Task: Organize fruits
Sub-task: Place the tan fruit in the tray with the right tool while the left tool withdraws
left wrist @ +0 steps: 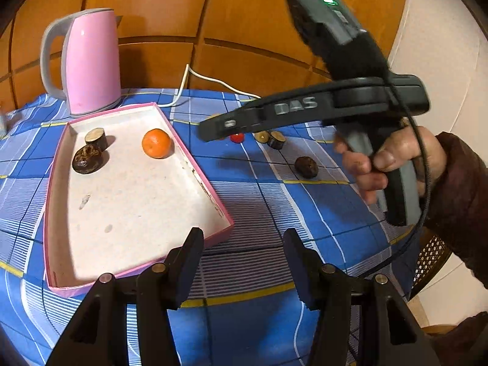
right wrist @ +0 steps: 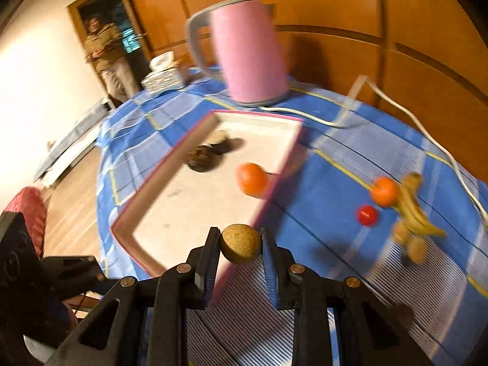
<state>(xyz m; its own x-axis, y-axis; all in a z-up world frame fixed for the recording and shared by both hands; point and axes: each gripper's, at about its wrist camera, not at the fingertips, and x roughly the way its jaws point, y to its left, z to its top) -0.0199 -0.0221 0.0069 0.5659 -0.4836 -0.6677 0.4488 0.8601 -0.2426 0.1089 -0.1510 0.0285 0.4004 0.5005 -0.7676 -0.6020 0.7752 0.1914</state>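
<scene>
A pink-rimmed tray [left wrist: 140, 201] lies on the blue checked cloth. It holds an orange [left wrist: 156, 143], a dark round fruit [left wrist: 87, 158] and a dark cut piece [left wrist: 96, 138]. My left gripper [left wrist: 244, 262] is open and empty just off the tray's near right corner. My right gripper [right wrist: 241, 256] is shut on a brown round fruit [right wrist: 241, 244], held above the tray's near edge [right wrist: 244, 244]. In the left wrist view the right gripper's body [left wrist: 305, 113] hangs over the table. A second orange [right wrist: 385, 191], a small red fruit [right wrist: 367, 215] and bananas [right wrist: 414, 210] lie right of the tray.
A pink kettle [left wrist: 91, 61] stands behind the tray, its white cord [left wrist: 195, 76] trailing right. Two dark cut pieces [left wrist: 273, 138] and a dark round fruit [left wrist: 306, 167] lie on the cloth right of the tray. Stacked plates [right wrist: 163, 79] sit at the far edge. A person [right wrist: 106, 52] stands in a doorway.
</scene>
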